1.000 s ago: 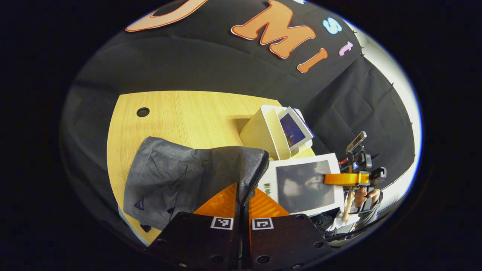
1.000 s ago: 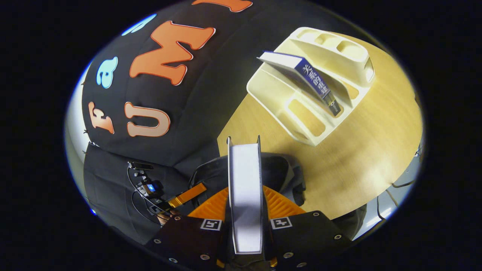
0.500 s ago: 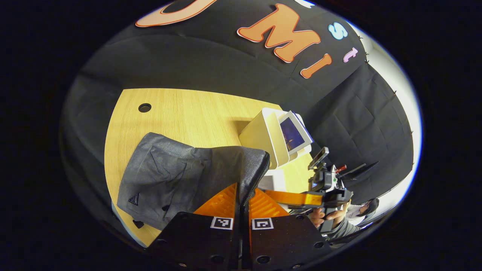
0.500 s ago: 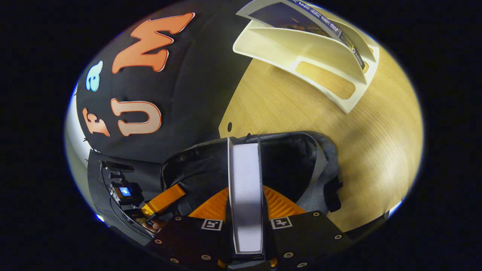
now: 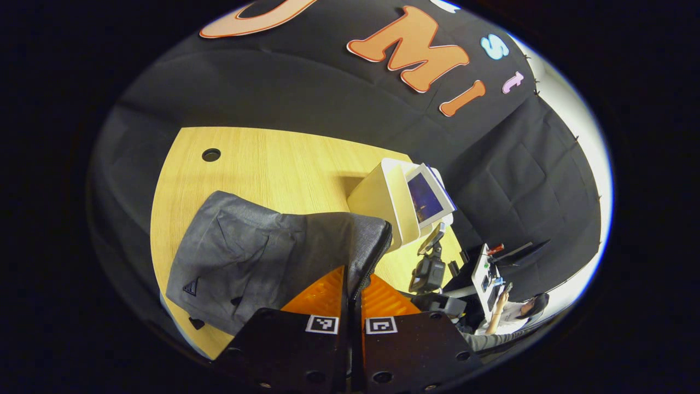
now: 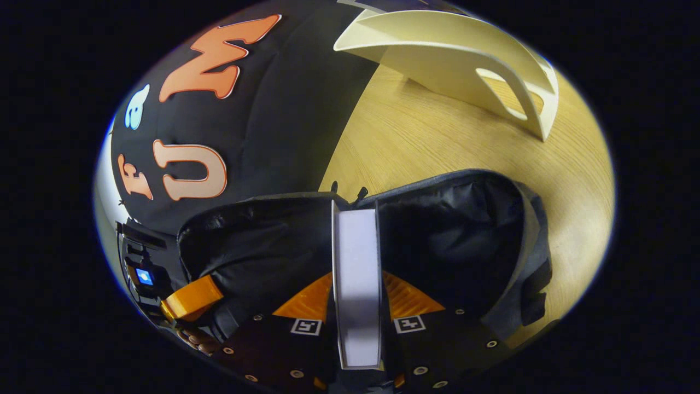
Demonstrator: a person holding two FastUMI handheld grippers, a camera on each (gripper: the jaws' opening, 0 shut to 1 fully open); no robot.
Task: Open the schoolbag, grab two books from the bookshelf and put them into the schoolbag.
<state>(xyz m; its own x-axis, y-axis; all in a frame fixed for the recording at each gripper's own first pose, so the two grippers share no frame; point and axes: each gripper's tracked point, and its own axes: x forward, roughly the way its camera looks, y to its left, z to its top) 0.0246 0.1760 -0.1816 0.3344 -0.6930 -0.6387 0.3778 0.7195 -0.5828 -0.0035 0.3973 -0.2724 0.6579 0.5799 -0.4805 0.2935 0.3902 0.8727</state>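
The grey schoolbag (image 5: 257, 257) lies on the wooden table (image 5: 273, 158). My left gripper (image 5: 354, 273) is shut on its zippered rim and holds the mouth up. In the right gripper view the schoolbag (image 6: 448, 230) gapes wide, its lining black. My right gripper (image 6: 356, 276) is shut on a white-paged book (image 6: 356, 257), edge-on, its far end at the bag's opening. The cream bookshelf (image 5: 383, 200) stands behind the bag with a blue-covered book (image 5: 426, 194) leaning in it. The bookshelf (image 6: 465, 54) also rises past the bag in the right gripper view.
The right gripper's dark body (image 5: 429, 271) shows just beyond the bag's rim. An orange finger of the left gripper (image 6: 191, 298) and a hand sit at the bag's left edge. A person (image 5: 514, 314) sits beyond the table's corner. A cable hole (image 5: 211, 155) marks the far tabletop.
My right gripper has come down with the book, from above the table to the bag's open mouth; the bag now looms larger. The left gripper has kept its hold on the rim.
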